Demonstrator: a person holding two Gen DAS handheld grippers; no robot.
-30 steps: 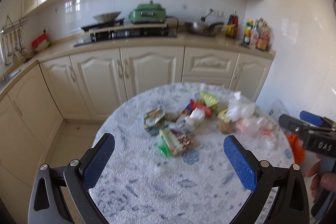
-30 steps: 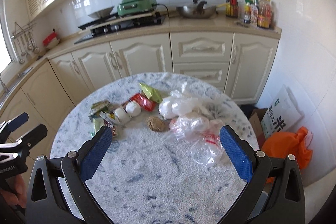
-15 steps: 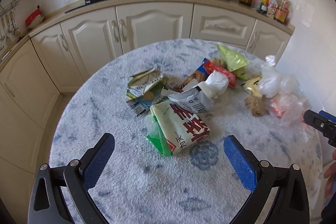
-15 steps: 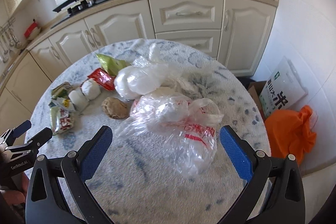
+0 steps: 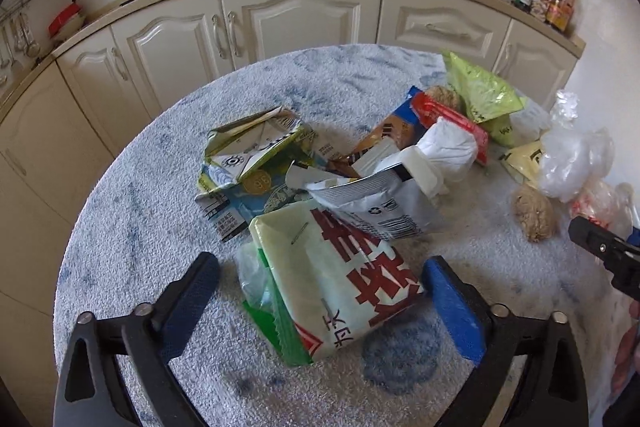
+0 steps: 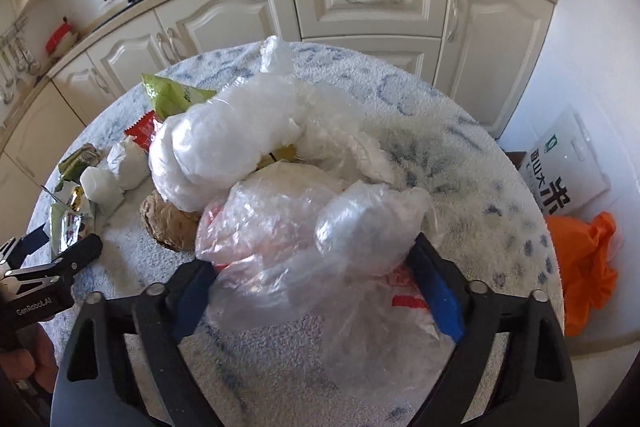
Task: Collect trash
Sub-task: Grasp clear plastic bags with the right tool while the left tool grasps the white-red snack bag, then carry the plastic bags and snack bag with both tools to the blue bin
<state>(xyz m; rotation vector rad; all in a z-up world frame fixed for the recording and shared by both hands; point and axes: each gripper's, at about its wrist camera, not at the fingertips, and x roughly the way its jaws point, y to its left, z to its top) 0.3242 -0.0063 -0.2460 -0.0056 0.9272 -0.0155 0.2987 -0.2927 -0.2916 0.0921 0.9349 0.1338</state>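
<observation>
Both tongs have dropped closer to the trash since a second ago, and each now has a piece between its fingers.

Left tongs are spread wide, released, with a white packet printed in red characters lying between the blue pads; the right pad sits just beside the packet's edge, the left pad stands apart from it. A green wrapper pokes out under that packet. Just beyond lie a torn silver pouch, a flattened yellow-green carton, a white wad of paper, a red wrapper and a lime-green snack bag. A brown crumbly lump rests on the bench near the right side.

Right tongs are also released, fingers wide on either side of a crumpled clear plastic bag with red print; whether the pads touch the film I cannot tell. Behind it sits a fuller white plastic bag, touching the clear one. Left tongs show at the left edge of this view.

All the trash lies on the round bench covered in a blue-flecked cloth. An orange bag and a white sack with printed characters sit on the floor to the right, with cream cabinets beyond.
</observation>
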